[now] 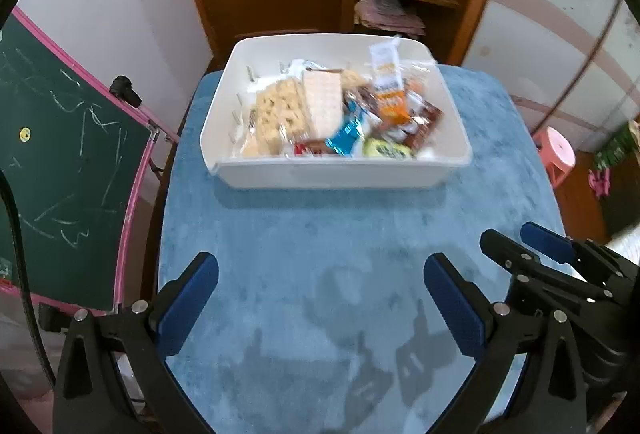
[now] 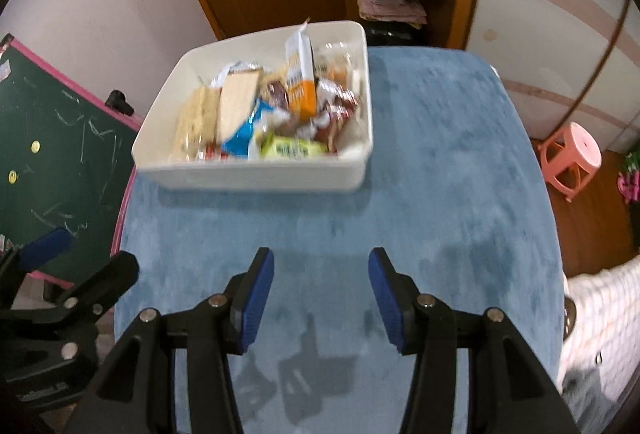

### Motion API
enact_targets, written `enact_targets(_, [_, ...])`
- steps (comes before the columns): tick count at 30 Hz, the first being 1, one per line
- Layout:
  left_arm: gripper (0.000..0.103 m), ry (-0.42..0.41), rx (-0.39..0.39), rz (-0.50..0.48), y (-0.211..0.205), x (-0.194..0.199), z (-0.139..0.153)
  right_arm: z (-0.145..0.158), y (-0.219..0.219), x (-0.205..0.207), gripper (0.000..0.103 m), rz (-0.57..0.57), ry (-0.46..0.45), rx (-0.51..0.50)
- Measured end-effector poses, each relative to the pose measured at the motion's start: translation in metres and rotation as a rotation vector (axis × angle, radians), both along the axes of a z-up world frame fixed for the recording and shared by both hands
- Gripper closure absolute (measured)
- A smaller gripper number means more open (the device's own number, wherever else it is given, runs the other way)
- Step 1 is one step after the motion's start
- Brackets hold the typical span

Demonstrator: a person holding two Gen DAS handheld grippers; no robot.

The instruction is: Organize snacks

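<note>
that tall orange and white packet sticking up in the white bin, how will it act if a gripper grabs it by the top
The orange and white packet stands propped among loose wrappers, so it would probably tip or slide once nudged. It looks like thin film with a crimped top, so likely floppy and light. The glossy wrapper may slip between the pads. The white bin would catch it.

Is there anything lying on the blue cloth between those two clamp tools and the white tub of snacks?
Nothing: both wrist views show only bare blue cloth and shadows between the left gripper, the right gripper and the white tub.
</note>
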State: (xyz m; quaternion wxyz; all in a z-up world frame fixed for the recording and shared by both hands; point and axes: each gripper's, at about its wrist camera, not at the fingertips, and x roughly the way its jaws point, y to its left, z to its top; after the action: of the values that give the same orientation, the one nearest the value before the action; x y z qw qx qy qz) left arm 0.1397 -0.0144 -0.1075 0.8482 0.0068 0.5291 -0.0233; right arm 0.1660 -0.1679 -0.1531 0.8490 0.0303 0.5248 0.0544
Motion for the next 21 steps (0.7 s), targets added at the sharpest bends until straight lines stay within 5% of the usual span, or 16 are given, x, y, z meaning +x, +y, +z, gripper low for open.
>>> enact_targets(10, [0.001, -0.059, -0.048, -0.060, 0.002, -0.092, 0.038, 0.044, -0.006, -0.107, 0.053, -0.035, -0.070, -0.004])
enact_targets(21, [0.001, -0.107, -0.034, -0.057, -0.004, -0.136, 0.074, 0.090, -0.010, -0.159, 0.053, -0.038, -0.135, 0.010])
